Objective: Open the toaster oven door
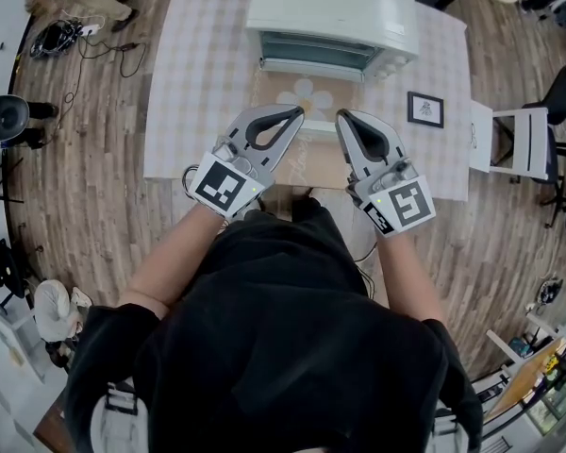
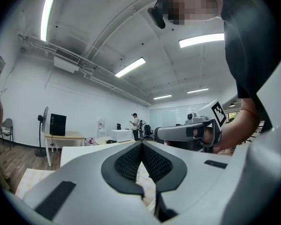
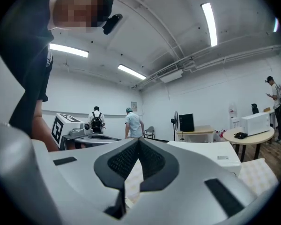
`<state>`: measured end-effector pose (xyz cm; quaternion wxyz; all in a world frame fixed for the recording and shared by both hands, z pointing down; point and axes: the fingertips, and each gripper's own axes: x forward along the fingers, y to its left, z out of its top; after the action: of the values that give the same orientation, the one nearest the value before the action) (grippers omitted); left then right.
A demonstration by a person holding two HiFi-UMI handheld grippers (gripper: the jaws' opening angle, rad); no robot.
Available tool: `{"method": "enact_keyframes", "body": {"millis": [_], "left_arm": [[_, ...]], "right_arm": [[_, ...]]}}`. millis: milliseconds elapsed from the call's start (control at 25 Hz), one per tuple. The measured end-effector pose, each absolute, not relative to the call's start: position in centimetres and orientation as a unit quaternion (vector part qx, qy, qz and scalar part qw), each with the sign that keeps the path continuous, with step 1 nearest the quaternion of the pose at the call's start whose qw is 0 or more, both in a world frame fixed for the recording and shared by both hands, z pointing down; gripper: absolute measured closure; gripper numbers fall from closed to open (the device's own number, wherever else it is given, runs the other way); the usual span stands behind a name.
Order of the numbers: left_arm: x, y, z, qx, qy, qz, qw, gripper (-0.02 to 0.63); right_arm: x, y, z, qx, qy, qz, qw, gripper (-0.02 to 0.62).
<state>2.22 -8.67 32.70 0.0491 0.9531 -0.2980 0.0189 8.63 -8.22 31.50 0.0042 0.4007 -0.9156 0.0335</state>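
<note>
We see a boxy toaster oven (image 1: pixel 332 17) with a smooth, pale mint-white shell and a dark glass front. It stands at the far side of a surface (image 1: pixel 200 83) draped in a pale checked cloth. A flat tan mat (image 1: pixel 275 91) printed with a white daisy lies just in front of it. A small black-framed picture (image 1: pixel 425 109) rests to the right.

Our left tongs (image 1: pixel 298 112) and right tongs (image 1: pixel 342 117) are smooth grey wedges lined with black ribbed pads (image 2: pixel 130 161). Both are clenched, tips pressed together with nothing between them. They hang side by side, slightly apart, above the mat. The oven sits just beyond their tips, near but not touched, its front facing us.
</note>
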Motion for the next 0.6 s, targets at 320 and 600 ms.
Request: {"method": "enact_keyframes", "body": {"millis": [320, 600], "left_arm": [[2.5, -8.3, 31.2, 0.954, -0.296, 0.012, 0.046, 0.594], [3.0, -8.1, 31.1, 0.955, -0.293, 0.014, 0.046, 0.594]], "right_arm": [[9.4, -8.1, 30.8, 0.401, -0.916, 0.031, -0.001, 0.578], [9.9, -7.9, 30.7, 0.404, -0.914, 0.03, 0.002, 0.578]]}}
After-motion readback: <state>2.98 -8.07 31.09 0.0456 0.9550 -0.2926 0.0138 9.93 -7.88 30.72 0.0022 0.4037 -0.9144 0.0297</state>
